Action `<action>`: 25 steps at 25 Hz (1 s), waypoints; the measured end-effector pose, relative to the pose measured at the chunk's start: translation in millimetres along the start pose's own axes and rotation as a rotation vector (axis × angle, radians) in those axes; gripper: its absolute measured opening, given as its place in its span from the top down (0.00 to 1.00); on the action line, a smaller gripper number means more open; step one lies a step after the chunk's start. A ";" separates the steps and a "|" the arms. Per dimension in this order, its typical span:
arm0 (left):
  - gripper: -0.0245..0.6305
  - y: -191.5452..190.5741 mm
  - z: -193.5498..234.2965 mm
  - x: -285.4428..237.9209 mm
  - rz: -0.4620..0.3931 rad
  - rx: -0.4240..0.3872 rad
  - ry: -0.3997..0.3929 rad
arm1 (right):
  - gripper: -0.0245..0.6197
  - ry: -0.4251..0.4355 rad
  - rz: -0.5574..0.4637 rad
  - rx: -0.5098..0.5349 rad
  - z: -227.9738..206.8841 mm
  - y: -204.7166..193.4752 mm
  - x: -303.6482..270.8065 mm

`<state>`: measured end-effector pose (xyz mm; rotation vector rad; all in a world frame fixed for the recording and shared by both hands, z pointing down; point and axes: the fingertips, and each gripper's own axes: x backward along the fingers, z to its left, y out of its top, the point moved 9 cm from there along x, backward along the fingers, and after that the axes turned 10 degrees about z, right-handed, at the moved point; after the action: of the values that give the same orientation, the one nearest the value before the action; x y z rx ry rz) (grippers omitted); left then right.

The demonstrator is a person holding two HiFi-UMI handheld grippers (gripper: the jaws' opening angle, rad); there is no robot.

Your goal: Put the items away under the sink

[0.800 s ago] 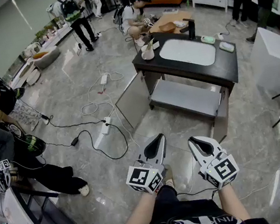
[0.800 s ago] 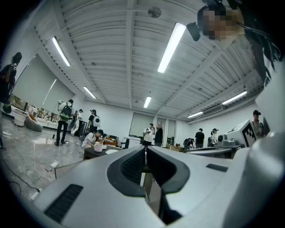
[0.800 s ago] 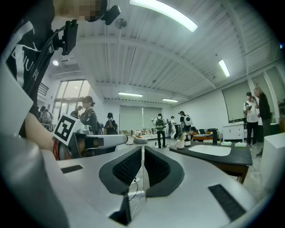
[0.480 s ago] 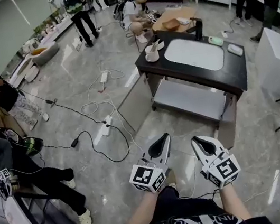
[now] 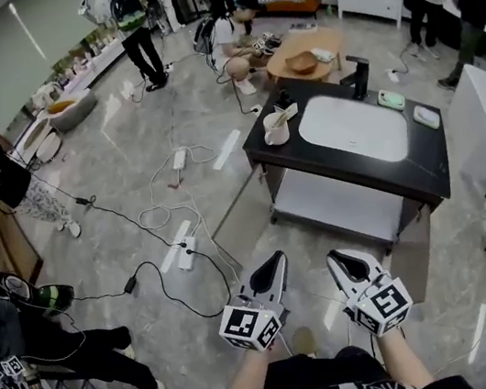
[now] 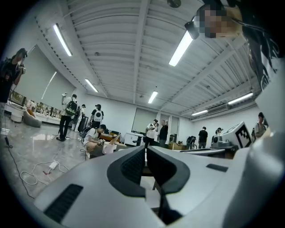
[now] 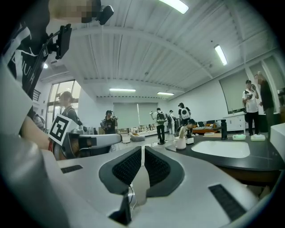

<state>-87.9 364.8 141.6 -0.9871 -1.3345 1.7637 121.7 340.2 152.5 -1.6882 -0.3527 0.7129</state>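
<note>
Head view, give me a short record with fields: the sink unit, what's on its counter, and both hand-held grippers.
furniture: black counter, white basin, upper right of view
on counter: white cup, black faucet, green dish
below: open shelf, door panel swung out
left hand-held gripper: shut, empty
right hand-held gripper: shut, empty
</note>
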 end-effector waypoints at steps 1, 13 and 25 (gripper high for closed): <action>0.94 1.9 9.7 -3.2 -0.005 0.004 0.010 | 0.90 0.000 0.000 -0.003 -2.3 2.1 -9.6; 0.94 7.1 82.4 -44.0 0.017 0.016 0.081 | 0.89 0.088 0.058 -0.019 -46.9 22.9 -110.0; 0.94 37.6 144.0 -165.6 0.015 0.026 0.089 | 0.89 0.162 0.093 0.010 -149.1 61.0 -221.5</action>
<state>-142.0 149.3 156.5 -1.0512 -1.2485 1.7240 36.7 80.2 168.1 -1.7486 -0.1574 0.6391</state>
